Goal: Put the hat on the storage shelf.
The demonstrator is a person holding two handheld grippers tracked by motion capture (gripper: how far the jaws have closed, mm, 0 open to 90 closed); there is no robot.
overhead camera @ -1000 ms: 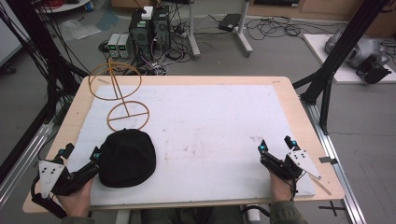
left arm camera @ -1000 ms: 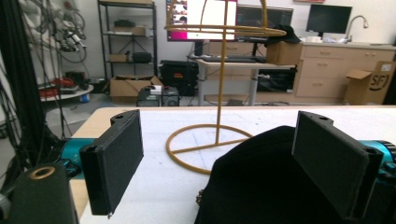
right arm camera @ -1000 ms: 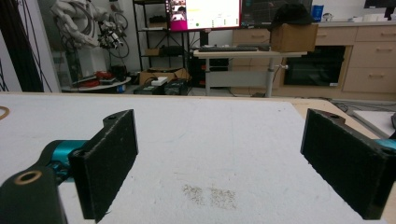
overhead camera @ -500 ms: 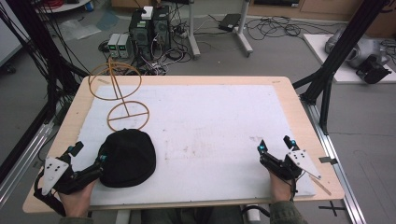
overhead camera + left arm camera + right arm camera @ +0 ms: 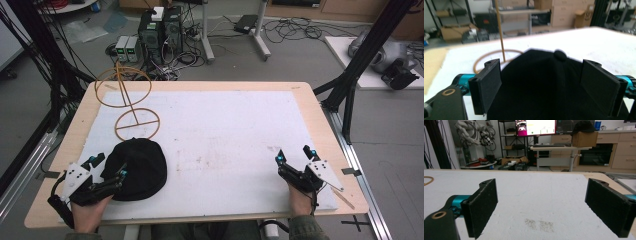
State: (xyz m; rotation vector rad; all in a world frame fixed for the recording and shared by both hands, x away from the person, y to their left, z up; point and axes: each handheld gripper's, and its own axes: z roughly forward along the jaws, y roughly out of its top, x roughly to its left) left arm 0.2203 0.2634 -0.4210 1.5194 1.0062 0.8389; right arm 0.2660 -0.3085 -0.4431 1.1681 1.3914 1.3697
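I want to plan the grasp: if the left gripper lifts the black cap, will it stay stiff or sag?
The black cap looks like soft fabric, so it would probably sag and fold. It seems light. The open left gripper straddles its crown, so pinching may gather cloth.

In the left gripper view the black cap (image 5: 544,87) runs off the bottom edge, its near brim unseen; the wooden stand's (image 5: 499,32) top is cut off; background shelves blur.

Right hand-held gripper (image 5: 541,207) jaws wide apart over white table (image 5: 536,195), w/ faint, maybe crumb, specks (image 5: 539,224).
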